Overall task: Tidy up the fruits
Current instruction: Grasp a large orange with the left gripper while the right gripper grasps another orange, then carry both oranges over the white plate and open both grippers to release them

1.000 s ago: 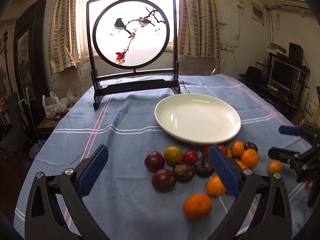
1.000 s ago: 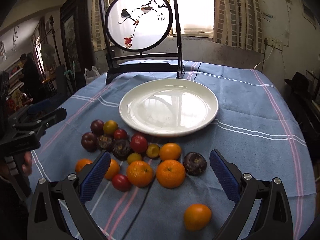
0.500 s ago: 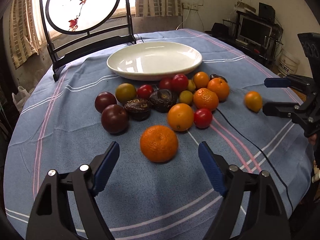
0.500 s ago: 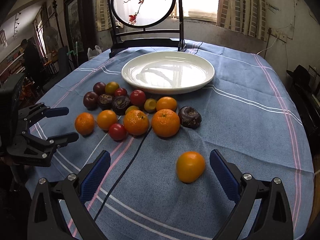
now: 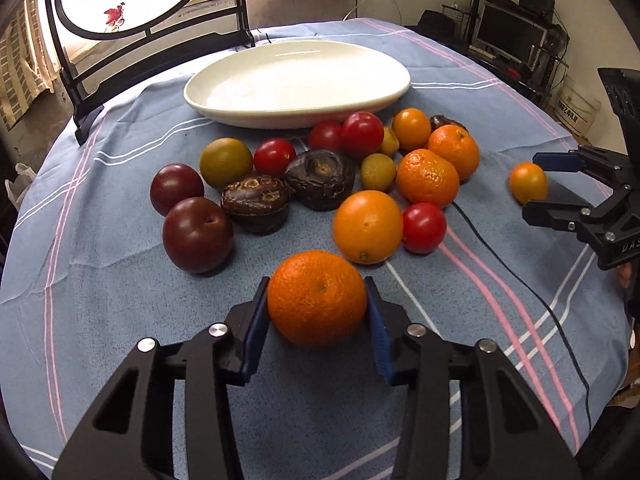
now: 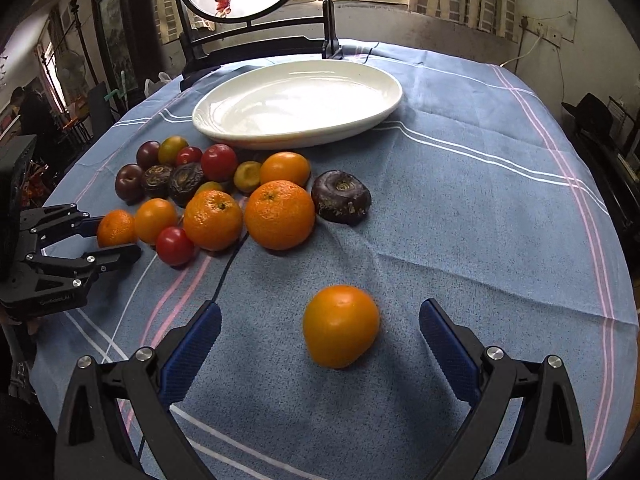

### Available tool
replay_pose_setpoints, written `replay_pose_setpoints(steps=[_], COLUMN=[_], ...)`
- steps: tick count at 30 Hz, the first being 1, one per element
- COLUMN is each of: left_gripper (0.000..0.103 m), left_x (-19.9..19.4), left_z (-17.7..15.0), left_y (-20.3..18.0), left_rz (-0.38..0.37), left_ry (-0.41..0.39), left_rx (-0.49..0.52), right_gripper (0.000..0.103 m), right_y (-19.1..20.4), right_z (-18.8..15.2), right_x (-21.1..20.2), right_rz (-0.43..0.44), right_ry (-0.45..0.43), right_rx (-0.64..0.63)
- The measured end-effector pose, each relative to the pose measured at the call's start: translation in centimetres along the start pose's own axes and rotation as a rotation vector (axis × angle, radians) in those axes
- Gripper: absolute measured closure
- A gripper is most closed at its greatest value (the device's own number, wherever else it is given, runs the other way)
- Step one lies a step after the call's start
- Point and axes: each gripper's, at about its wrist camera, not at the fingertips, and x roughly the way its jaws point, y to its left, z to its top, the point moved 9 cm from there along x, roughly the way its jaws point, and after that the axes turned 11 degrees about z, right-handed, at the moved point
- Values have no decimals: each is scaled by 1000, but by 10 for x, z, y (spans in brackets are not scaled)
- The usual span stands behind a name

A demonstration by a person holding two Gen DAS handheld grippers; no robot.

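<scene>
Blue pads of the left claw [image 5: 316,312] pinch a mandarin [image 5: 317,298] resting on the tabletop [image 5: 120,320], near the fruit cluster. Right claw [image 6: 320,330] is spread around a smooth orange fruit [image 6: 341,325], pads apart from it.

We've got the plate [image 6: 224,122] sitting at the back of the tablecloth [image 6: 480,208]; the fruit pile [image 6: 216,196] bunches up right in front of it; one lone fruit [image 6: 340,325] sits nearer us, apart on the right; the screen stand [image 6: 256,46] is behind the plate

left wrist: low, close, facing plate [image 5: 296,80] | right wrist: low, close, same plate [image 6: 298,102] shared
</scene>
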Motion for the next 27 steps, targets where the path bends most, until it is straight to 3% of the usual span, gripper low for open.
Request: replay_pose_setpoints(steps=[2,6,7,16,24,27], left_gripper=[60,61,62,62,62,62], left_x=[-1,-3,-3,-29,-50,-54], left_z=[0,-1,-1,-5,13,26], left_y=[-1,-1,-1,5,22,25], left_rz=[5,7,4,-10,-5,-8], left_ry=[-4,-10,-12,-61,-111,-132], left_rx=[3,2,1,-28,-71,-73], right_gripper=[20,62,65,66,66,66], right_y=[-1,-8,-10,0,0,1], right_z=[-3,-7,-7,7,6,5], right_x=[4,4,2,-21,-34,-49], right_rz=[9,-55,-41,-8,-18,4], right_ry=[28,59,55,-15,25,2], right_rx=[6,-31,-18,-29,-89,-75])
